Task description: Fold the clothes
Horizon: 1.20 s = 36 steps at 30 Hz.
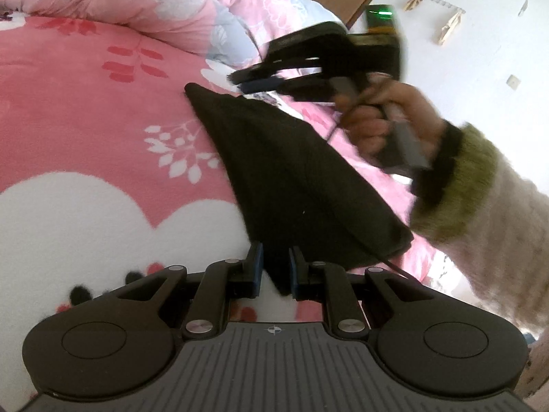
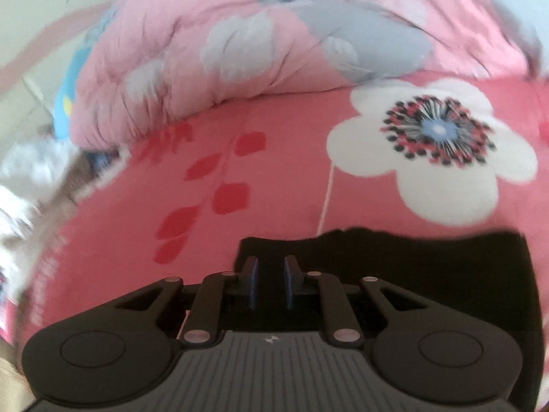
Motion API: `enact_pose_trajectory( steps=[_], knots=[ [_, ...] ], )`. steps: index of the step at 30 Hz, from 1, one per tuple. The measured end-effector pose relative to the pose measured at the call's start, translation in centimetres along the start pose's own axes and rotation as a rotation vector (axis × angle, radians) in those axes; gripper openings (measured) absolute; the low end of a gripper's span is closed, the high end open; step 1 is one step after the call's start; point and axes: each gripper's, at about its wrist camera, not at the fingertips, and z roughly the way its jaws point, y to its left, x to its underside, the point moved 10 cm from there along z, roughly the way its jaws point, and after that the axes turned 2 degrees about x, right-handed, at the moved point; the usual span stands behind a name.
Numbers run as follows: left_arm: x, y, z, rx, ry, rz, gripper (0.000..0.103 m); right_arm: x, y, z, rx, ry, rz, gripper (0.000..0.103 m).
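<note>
The black cloth (image 1: 302, 185) lies on the pink bed sheet (image 1: 85, 110), long and stretched between both grippers, with the left gripper (image 1: 276, 267) pinching its near end and the right gripper (image 2: 271, 279) pinching its far edge.

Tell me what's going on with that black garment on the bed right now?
A person is folding a black garment on a pink floral bedspread with tongs in each hand. The left tongs are shut on its near corner. The right tongs hold the far corner, lifting it off the bed. A rumpled quilt lies behind.
</note>
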Motion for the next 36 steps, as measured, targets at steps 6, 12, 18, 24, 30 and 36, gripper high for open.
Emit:
enact_pose_trajectory(
  steps=[6,12,18,24,30,36],
  knots=[
    [0.2,-0.2,-0.4,-0.027,0.009,0.002,0.015,5.5,3.1,-4.8,-0.073,-0.023,-0.199,0.017],
    [0.6,-0.3,-1.7,-0.069,0.011,0.005,0.015,14.1,4.6,-6.7,-0.052,-0.003,-0.399,0.017],
    [0.2,0.4,-3.7,-0.107,-0.008,-0.016,0.015,16.6,6.0,-10.4,-0.055,-0.033,-0.547,0.016],
    [-1.1,0.9,-5.5,-0.161,-0.057,-0.023,0.015,17.0,5.6,-9.8,-0.05,-0.046,-0.516,0.017],
    [-2.0,1.6,-5.5,-0.195,-0.057,-0.022,0.015,21.8,7.5,-12.9,-0.104,-0.093,-0.619,0.015],
    [-2.4,1.3,-5.3,-0.209,-0.059,-0.008,0.015,19.6,7.1,-12.0,-0.051,-0.182,-0.571,0.016]
  ],
)
